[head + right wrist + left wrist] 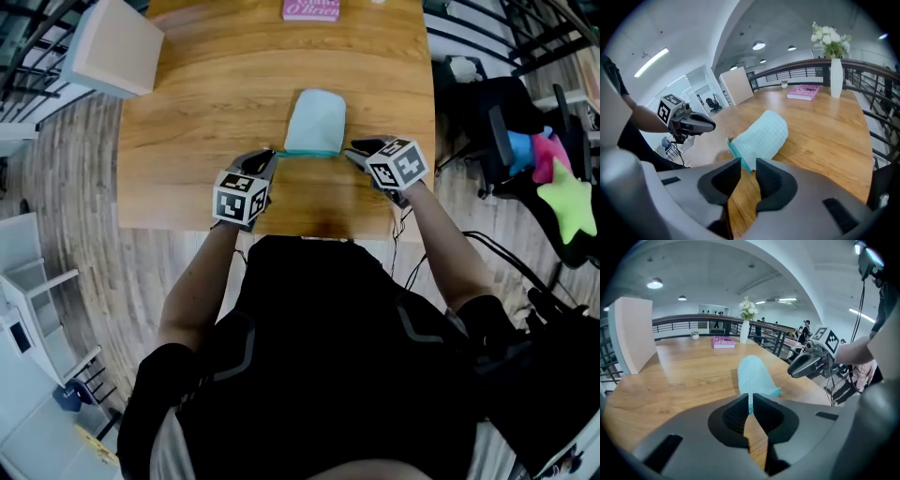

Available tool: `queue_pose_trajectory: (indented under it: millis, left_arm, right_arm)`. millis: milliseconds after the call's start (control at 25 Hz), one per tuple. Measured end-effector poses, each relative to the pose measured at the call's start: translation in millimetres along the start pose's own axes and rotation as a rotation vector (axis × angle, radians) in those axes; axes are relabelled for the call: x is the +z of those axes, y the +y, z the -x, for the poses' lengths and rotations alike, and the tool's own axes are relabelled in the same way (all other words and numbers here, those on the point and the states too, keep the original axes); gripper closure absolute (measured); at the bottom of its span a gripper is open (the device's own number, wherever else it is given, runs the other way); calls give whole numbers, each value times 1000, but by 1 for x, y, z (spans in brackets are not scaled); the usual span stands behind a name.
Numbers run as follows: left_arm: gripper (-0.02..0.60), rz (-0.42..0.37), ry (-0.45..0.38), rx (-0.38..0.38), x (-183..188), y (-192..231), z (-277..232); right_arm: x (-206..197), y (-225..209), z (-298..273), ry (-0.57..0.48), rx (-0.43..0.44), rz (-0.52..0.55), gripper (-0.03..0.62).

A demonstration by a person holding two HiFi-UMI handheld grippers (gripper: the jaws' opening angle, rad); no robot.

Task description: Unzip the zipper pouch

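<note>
Wood-grain table [206,94] fills the middle of a bright room with railings. At its near edge the left gripper [750,397] has its jaws drawn together on the near left corner of the zipper pouch [754,376], with a thin teal sliver pinched between them. The right gripper [748,164] stands with its jaws a little apart. The pouch's near right corner reaches just into the gap, and the pads do not appear to press on it.

From the head view the pouch [316,120] lies between the two grippers [267,157] [354,153], its darker zipper band along the near edge and its body running away toward the far side. It looks like soft, light, quilted fabric that would sag and bunch if pulled from one end only. One corner therefore needs pinning while the slider is drawn along the band. The pull tab cannot be made out, so the spot for that second grip is uncertain. The pouch's contents are hidden, though it lies fairly flat.

Farther off, a pink book [310,9] lies at the far edge, a white vase [836,77] holds white flowers [829,37], and a pale box [112,47] sits at the far left corner.
</note>
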State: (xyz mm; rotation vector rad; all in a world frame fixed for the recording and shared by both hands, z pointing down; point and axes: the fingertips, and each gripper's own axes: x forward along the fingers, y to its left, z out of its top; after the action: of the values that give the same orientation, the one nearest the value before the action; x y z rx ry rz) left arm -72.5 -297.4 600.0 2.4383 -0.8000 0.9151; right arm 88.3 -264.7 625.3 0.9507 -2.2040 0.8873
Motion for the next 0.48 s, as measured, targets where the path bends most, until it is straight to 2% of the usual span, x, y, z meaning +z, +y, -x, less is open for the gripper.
queue_pose_trajectory:
  millis: [160, 360, 480]
  left_arm:
    - [549, -20, -131, 38, 40, -14, 35]
    - [549, 11, -284, 83, 80, -42, 87]
    - [549, -3, -375, 112, 104, -65, 118]
  right_arm:
    - [27, 11, 42, -110, 1, 42, 490]
    - [53, 33, 107, -242, -3, 160, 493]
    - [65, 43, 149, -331, -6, 189, 497]
